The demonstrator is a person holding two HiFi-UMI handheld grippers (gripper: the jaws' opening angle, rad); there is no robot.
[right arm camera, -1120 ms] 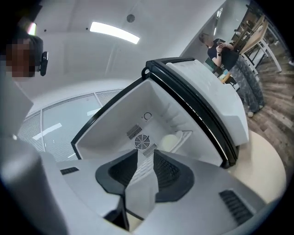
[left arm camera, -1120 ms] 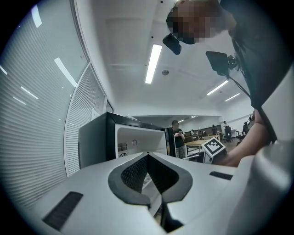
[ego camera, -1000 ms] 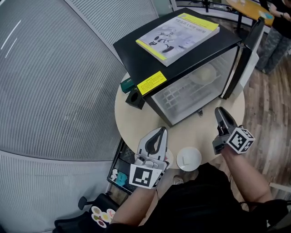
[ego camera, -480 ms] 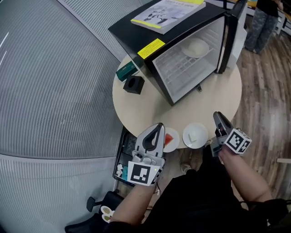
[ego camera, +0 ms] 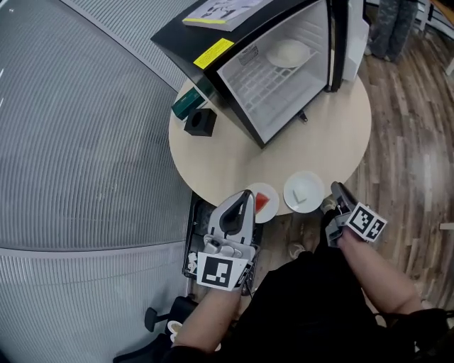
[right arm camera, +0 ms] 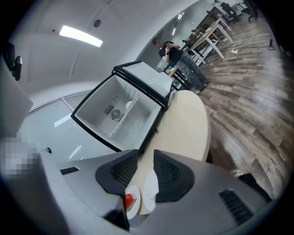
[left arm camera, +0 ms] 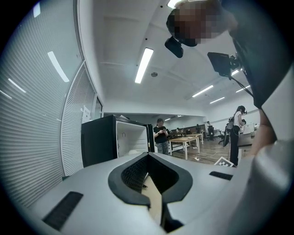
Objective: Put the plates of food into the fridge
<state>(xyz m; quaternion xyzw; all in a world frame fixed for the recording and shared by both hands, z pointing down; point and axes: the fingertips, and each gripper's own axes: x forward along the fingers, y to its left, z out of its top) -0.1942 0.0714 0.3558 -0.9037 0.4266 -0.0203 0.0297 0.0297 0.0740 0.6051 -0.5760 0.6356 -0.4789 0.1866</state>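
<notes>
Two plates sit at the near edge of the round table (ego camera: 234, 159): one with red food (ego camera: 264, 201) and a white one with pale food (ego camera: 303, 191). A third plate (ego camera: 287, 52) rests on the shelf of the open mini fridge (ego camera: 269, 92). My left gripper (ego camera: 248, 193) is shut and empty, its tip just left of the red-food plate. To the right of the white plate, off the table's rim, my right gripper (ego camera: 333, 186) is open and empty. The right gripper view shows both plates (right arm camera: 149, 188) low between the jaws of the right gripper (right arm camera: 145, 156), with the fridge (right arm camera: 124, 114) beyond. In the left gripper view, the left gripper (left arm camera: 148, 153) points level at the fridge (left arm camera: 115, 137).
The fridge door (ego camera: 339, 42) stands open at the right. A booklet (ego camera: 220, 10) lies on the fridge top. A black box (ego camera: 200, 122) and a green box (ego camera: 186, 106) sit left of the fridge. A wire cart (ego camera: 195, 241) stands under the table's near edge.
Both grippers have drawn back toward the table's near edge and sunk. The right one dropped to beside the white plate. The red-food plate, once under the left gripper, now shows beside it.
</notes>
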